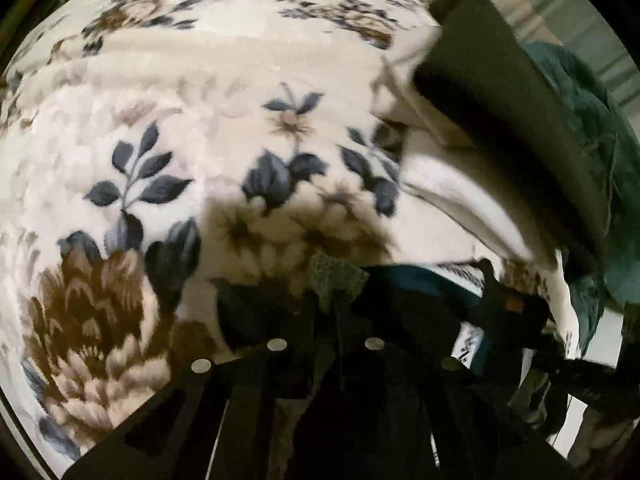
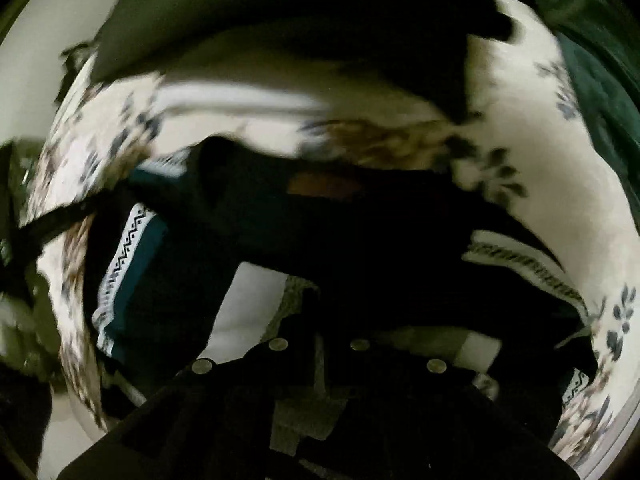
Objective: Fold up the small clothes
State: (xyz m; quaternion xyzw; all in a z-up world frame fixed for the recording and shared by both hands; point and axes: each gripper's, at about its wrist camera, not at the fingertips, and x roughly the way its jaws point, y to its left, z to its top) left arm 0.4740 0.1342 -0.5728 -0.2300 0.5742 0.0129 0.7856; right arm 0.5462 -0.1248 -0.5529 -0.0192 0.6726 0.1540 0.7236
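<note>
Below, both hand-held grippers, left (image 1: 338, 280) and right (image 2: 320, 320), closed on dark garment (image 2: 360, 232) over floral blanket (image 1: 160, 140).

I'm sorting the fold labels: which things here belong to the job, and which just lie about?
Job: dark garment with zigzag trim; left hand-held gripper; right hand-held gripper.
Lying about: floral blanket; folded dark cloth; teal cloth.
</note>
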